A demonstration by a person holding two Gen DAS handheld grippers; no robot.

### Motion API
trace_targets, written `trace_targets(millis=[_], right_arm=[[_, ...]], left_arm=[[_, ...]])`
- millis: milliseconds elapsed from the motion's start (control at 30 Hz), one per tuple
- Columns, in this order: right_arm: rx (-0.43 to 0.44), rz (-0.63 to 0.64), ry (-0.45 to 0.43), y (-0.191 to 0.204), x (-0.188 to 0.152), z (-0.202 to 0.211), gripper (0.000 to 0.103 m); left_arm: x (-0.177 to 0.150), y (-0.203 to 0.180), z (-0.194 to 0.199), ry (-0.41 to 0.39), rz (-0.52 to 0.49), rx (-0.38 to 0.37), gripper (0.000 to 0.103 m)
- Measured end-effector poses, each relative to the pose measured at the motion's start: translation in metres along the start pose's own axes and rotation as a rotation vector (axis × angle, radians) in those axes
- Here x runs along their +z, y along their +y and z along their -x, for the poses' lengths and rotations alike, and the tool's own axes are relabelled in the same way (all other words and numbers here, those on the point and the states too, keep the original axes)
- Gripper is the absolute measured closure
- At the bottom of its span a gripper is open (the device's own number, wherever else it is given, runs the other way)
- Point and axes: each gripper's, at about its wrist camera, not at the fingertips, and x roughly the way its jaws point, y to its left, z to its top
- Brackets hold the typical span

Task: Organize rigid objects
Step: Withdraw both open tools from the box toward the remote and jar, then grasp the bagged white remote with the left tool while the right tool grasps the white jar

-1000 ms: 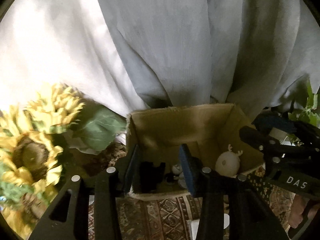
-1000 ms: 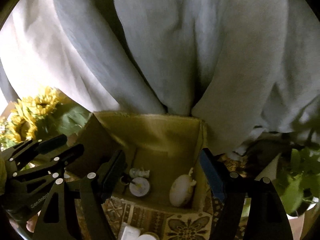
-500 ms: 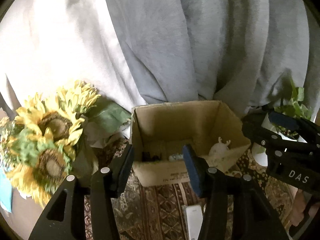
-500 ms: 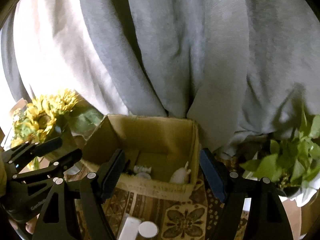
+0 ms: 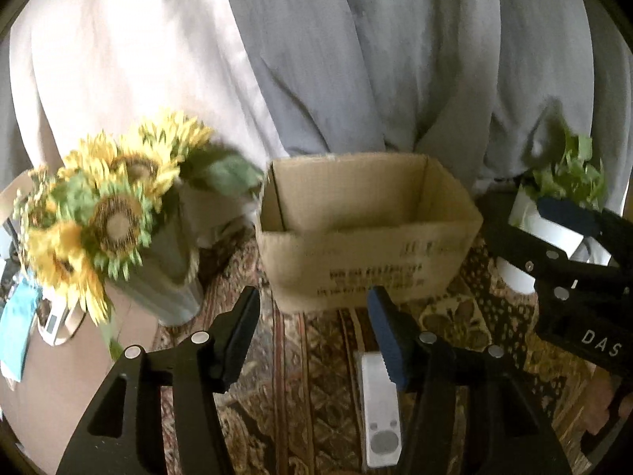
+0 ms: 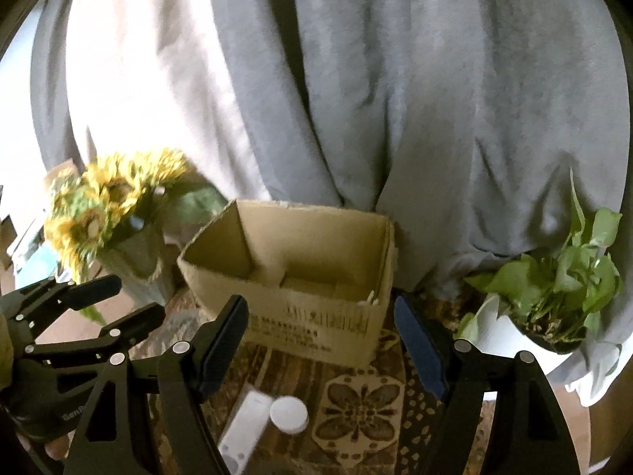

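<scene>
Distance from the cardboard box (image 5: 368, 237) has grown on both my wrist views: a second ago I was looking straight down into it at a white figurine and some smaller pieces, and now I see its printed front wall and almost nothing of the inside. Only a sliver of something white peeks over the near rim in the right view. Both grippers have pulled back and lowered toward the patterned rug covering the desk (image 5: 312, 376).

My left gripper (image 5: 314, 326) has its jaws apart with nothing between them; the right gripper (image 6: 322, 346) is the same, jaws spread wide and empty.

I read that as one deposit being finished and the next pick coming up. What has come into view is what remains outside the box: a white remote (image 5: 379, 403) lying on the rug just in front of the left jaws, and in the right view a round white lid-like disc (image 6: 289, 413) touching or just beside that remote. I judge those are the next rigid things to go in.

The sunflowers (image 5: 107, 206) stand left of the box and a potted plant (image 6: 554, 289) right of it, both close enough to snag.
</scene>
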Motion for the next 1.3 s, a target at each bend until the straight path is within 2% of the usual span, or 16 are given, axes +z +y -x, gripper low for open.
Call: trace_targets(millis=[167,333,767,1300], right_arm=[[0.036,0.044,0.027,0.002,-0.02,0.0,0.026],[0.085,0.087,0.074,0.0,-0.039,-0.008,0.026],[0.185,0.193,0.151,-0.001,-0.072,-0.026,0.027],[0.292,0.237,0.26,-0.005,-0.097,-0.079,0.031]], left_arm=[[-0.024,-0.01,-0.003,0.049,0.022,0.012,0.047],[-0.043,-0.019,-0.004,0.064,0.036,0.023,0.046],[-0.084,-0.041,-0.021,0.148,0.1,-0.04,0.046],[-0.108,-0.053,-0.07,0.306,0.119,-0.09,0.046]])
